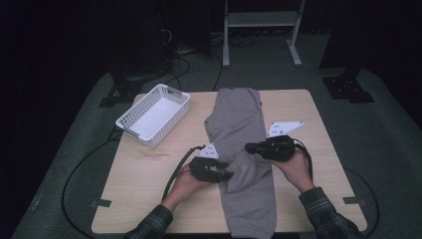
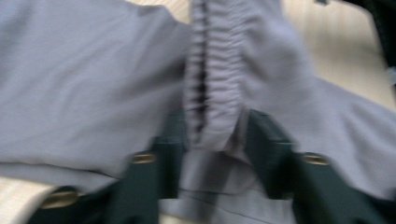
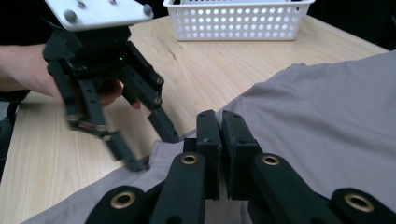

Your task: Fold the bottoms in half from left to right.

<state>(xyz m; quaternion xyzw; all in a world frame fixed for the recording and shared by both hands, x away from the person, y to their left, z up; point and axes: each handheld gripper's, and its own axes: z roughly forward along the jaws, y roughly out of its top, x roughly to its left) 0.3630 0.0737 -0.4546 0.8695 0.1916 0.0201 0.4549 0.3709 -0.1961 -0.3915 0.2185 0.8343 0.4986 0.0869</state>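
Your left gripper's [image 2: 212,140] fingers [image 2: 170,140] stand apart with a gathered ridge of the grey garment [image 1: 244,164] bunched between them; that view is blurred, so you cannot tell whether the pads actually press on the cloth or merely flank it. Your right gripper's [image 3: 220,140] fingers [image 3: 208,140] are together, with hardly a slit between them, and whether a thin fold of fabric is pinched there is hidden by the fingers themselves. The garment lies lengthwise down the middle of the wooden table [image 1: 149,174], its near end reaching the table's near edge, where the high view cuts it off. In the high view your left gripper [image 1: 221,174] sits at the garment's left edge and your right gripper [image 1: 251,147] over its right side, but both are small and dark there, so their fingers cannot be read from above. The right gripper view gives what the high view does not: your left gripper [image 3: 149,149] seen from across the cloth, its fingertips down at the fabric's edge, smeared by motion. The left gripper view alone shows the ribbed, elastic-looking band running along the ridge. The white perforated basket [image 1: 154,114] stands at the far left of the table, well apart from the garment; the right gripper view cuts off its top.
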